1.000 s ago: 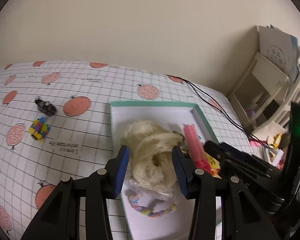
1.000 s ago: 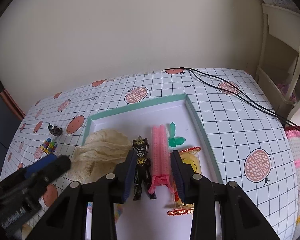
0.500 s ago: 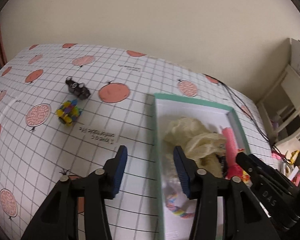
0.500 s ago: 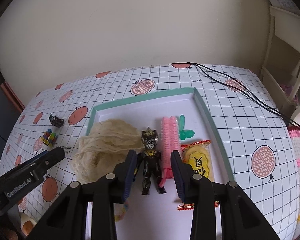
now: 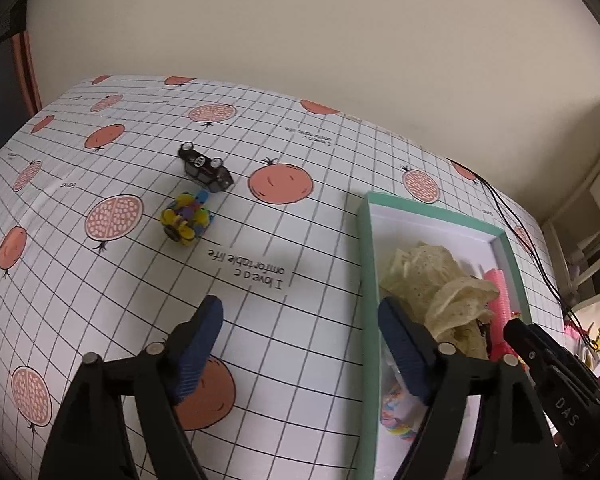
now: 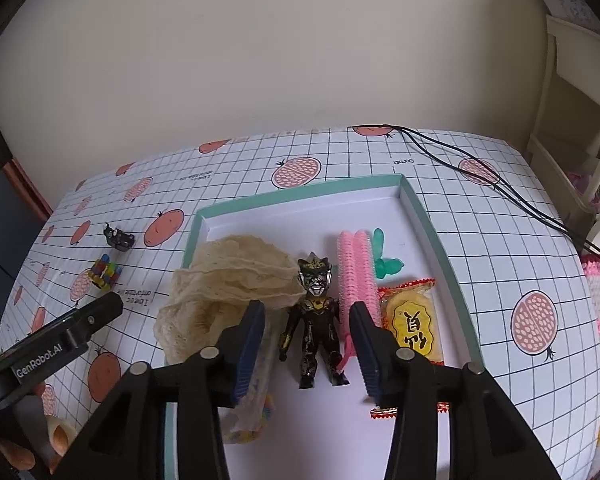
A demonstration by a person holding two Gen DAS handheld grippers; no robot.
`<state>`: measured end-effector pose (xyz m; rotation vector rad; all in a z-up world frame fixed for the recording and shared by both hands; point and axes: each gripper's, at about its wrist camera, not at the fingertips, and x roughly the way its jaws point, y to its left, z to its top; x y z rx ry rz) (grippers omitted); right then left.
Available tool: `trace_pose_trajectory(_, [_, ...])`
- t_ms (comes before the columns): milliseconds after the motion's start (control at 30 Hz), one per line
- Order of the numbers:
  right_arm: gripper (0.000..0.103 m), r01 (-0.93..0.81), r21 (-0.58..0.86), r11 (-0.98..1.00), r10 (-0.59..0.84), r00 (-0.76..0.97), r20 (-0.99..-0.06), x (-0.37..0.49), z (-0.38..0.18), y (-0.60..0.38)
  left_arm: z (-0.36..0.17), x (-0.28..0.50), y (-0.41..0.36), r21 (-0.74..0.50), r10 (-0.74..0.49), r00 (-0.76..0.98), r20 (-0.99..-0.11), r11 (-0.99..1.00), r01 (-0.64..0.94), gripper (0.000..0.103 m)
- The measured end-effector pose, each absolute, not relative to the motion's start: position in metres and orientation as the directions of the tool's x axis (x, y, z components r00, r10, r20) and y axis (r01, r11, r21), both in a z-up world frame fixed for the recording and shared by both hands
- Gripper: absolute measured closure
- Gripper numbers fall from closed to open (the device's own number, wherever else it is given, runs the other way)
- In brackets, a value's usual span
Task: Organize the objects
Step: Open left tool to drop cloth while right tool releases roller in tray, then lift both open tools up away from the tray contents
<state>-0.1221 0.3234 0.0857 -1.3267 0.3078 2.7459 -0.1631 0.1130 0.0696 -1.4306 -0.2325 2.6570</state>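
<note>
Evidently a fetching step: the left gripper (image 5: 300,340), jaws apart and empty, faces the colourful block toy (image 5: 185,219) and black toy car (image 5: 205,168) lying outside the green tray (image 5: 365,264) — next, close on one. The right gripper (image 6: 307,342), parted, hovers over the tray.

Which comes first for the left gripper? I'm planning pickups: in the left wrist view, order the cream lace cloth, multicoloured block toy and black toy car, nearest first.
From the left gripper:
1. Cream lace cloth, in the tray beside its right finger.
2. Multicoloured block toy, ahead-left on the tablecloth.
3. Black toy car, just beyond the block toy.
</note>
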Motion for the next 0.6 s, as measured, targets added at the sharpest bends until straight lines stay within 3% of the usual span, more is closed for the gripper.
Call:
trace_pose_trajectory(67, [0.044,-0.151,0.149,-0.977,-0.022,-0.627,-0.779,-0.122,0.086,0.322,0.069,-0.163,0.112,-0.189,0.170,-0.548,-0.819,-0.982,-0.022,0.013])
trace_pose_trajectory(200, [0.036,-0.148,0.147,-0.978,-0.022,-0.630,-0.776,-0.122,0.087,0.320,0.068,-0.164,0.109,-0.185,0.161,-0.550,-0.820,-0.983,-0.012,0.011])
trace_pose_trajectory(300, [0.030,-0.143,0.143,-0.979,-0.021,-0.630,-0.776,-0.122,0.086,0.318,0.068,-0.164,0.105,-0.190,0.158,-0.552,-0.819,-0.982,0.000,0.003])
trace_pose_trajectory(600, [0.008,-0.144,0.140,-0.980,-0.018,-0.631,-0.775,-0.122,0.086,0.317,0.066,-0.164,0.097,-0.187,0.141,-0.556,-0.819,-0.982,0.028,0.000])
